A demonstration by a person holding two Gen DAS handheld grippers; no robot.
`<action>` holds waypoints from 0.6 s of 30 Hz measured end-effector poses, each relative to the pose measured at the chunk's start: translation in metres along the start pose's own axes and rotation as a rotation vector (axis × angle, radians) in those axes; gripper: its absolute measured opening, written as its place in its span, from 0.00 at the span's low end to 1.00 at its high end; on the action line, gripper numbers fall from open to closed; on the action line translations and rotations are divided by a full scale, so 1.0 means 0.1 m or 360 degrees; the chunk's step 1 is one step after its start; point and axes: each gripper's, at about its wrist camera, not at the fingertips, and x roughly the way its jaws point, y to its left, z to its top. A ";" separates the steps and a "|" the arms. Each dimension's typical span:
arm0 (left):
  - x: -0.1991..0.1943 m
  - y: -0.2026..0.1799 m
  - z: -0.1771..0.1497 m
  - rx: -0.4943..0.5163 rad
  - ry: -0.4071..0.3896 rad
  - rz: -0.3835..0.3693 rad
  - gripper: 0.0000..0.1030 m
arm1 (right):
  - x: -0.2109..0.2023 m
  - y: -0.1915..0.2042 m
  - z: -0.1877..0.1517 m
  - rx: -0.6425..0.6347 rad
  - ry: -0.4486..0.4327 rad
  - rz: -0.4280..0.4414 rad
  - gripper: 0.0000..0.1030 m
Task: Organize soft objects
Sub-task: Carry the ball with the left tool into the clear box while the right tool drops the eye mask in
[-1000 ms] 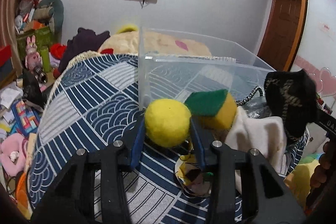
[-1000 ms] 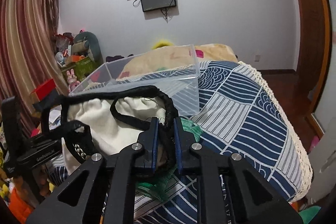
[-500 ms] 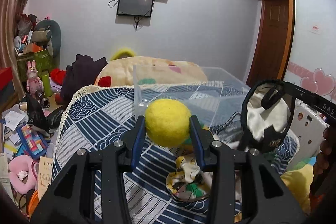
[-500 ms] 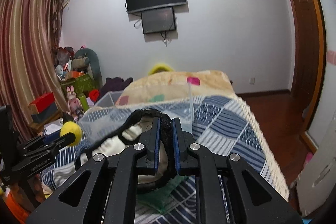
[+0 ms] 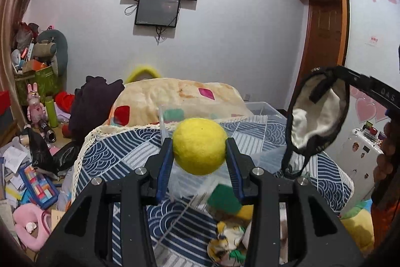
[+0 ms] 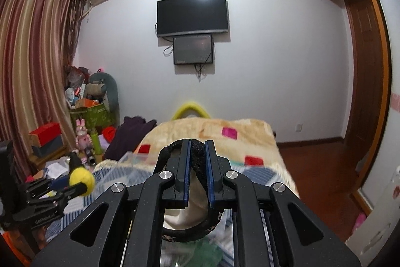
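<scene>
Left wrist view: the left gripper point(image 5: 200, 154) is part closed on a yellow ball point(image 5: 199, 145), its 2 blue-padded fingers point(image 5: 165, 168) pressing the ball's sides. The ball looks fuzzy, like felt, and sits slightly squashed, held up above the bed point(image 5: 120, 154). The gripper points a little downward over the blue-and-white patterned cover. Behind the ball stands a clear plastic bin point(image 5: 262, 108). Below the fingers lie a green-and-yellow sponge point(image 5: 225, 200) and a patterned cloth point(image 5: 225, 242). To the right, the right gripper point(image 5: 322, 71) holds a cream pouch point(image 5: 315, 116) with a black rim, which hangs open and free of the bed.

Right wrist view: the right gripper point(image 6: 198, 159) is shut tight on the pouch's black woven strap point(image 6: 198, 162), with the cream fabric point(image 6: 185, 214) hanging beneath. It points nearly level. At lower left the left gripper point(image 6: 81, 183) carries the ball point(image 6: 81, 178).
</scene>
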 end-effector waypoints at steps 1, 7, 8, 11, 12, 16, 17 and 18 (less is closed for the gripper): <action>0.03 0.01 0.03 -0.0005 0.0007 -0.0007 0.40 | 0.04 0.01 0.02 -0.0004 -0.0007 -0.0003 0.10; 0.29 0.13 0.14 -0.0054 0.0091 -0.0045 0.40 | 0.34 0.07 0.09 -0.0005 -0.0010 -0.0039 0.10; 0.36 0.15 0.14 -0.0057 0.0122 -0.0044 0.40 | 0.40 0.08 0.07 -0.0022 0.0003 -0.0057 0.10; 0.51 0.22 0.11 -0.0094 0.0191 -0.0054 0.40 | 0.59 0.10 -0.01 -0.0059 0.0078 -0.0083 0.10; 0.54 0.24 0.10 -0.0104 0.0206 -0.0054 0.40 | 0.64 0.11 -0.04 -0.0068 0.0106 -0.0084 0.10; 0.70 0.24 0.06 -0.0087 0.0261 -0.0053 0.40 | 0.82 0.10 -0.20 -0.0099 0.0245 -0.0047 0.10; 0.73 0.21 0.05 -0.0057 0.0257 -0.0043 0.40 | 0.85 0.09 -0.24 -0.0101 0.0280 -0.0035 0.10; 0.76 0.20 0.06 -0.0037 0.0254 -0.0035 0.40 | 0.89 0.09 -0.30 -0.0100 0.0324 -0.0014 0.10</action>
